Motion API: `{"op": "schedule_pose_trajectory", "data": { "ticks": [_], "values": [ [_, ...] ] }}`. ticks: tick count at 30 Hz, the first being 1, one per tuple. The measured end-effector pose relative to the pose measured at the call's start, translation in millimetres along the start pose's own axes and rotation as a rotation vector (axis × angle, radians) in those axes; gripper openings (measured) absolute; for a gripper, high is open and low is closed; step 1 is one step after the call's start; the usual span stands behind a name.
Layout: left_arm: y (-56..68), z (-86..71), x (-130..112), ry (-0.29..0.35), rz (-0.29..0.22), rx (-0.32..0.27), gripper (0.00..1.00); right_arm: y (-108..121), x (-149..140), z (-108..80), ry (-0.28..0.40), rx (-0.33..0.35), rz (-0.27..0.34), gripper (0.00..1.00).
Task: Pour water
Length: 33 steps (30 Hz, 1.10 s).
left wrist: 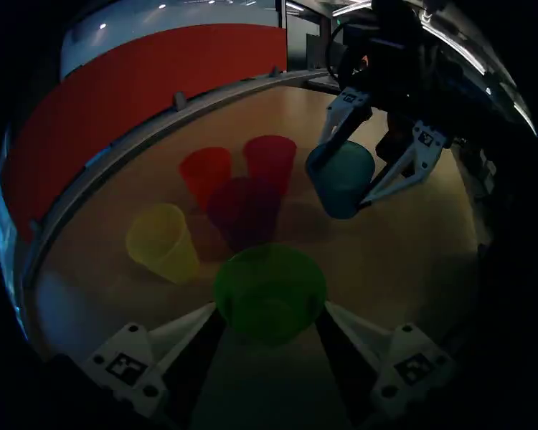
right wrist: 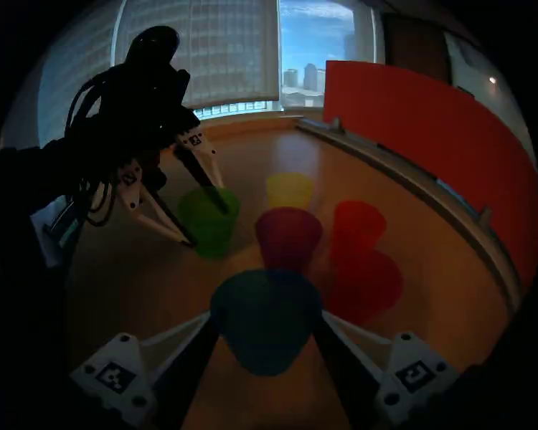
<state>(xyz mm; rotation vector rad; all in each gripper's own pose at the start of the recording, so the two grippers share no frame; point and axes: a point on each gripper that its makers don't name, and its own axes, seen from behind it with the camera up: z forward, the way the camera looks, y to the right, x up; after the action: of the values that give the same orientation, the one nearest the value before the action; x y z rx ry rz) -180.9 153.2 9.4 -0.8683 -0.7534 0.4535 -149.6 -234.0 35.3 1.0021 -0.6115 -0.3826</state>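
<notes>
Left gripper view: left claw (left wrist: 269, 312) clamped on green cup (left wrist: 269, 287); right claw (left wrist: 343, 179) clamped on teal cup (left wrist: 344, 172).

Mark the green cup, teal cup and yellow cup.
green cup (left wrist: 269, 301), left gripper view, inside wall below the rim
teal cup (right wrist: 265, 326), right gripper view, outer side wall
yellow cup (left wrist: 172, 259), left gripper view, outer side wall
</notes>
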Motion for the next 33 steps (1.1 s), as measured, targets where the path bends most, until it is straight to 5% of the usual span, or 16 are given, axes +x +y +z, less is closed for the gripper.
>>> {"op": "schedule_pose_trajectory", "data": {
  "ticks": [33],
  "values": [
    [-1.6, 4.1, -18, 0.007, -0.026, -0.004, 0.93, -1, -16, 14.8, -0.025, -0.01, 0.002, 0.89]
  ]
}}
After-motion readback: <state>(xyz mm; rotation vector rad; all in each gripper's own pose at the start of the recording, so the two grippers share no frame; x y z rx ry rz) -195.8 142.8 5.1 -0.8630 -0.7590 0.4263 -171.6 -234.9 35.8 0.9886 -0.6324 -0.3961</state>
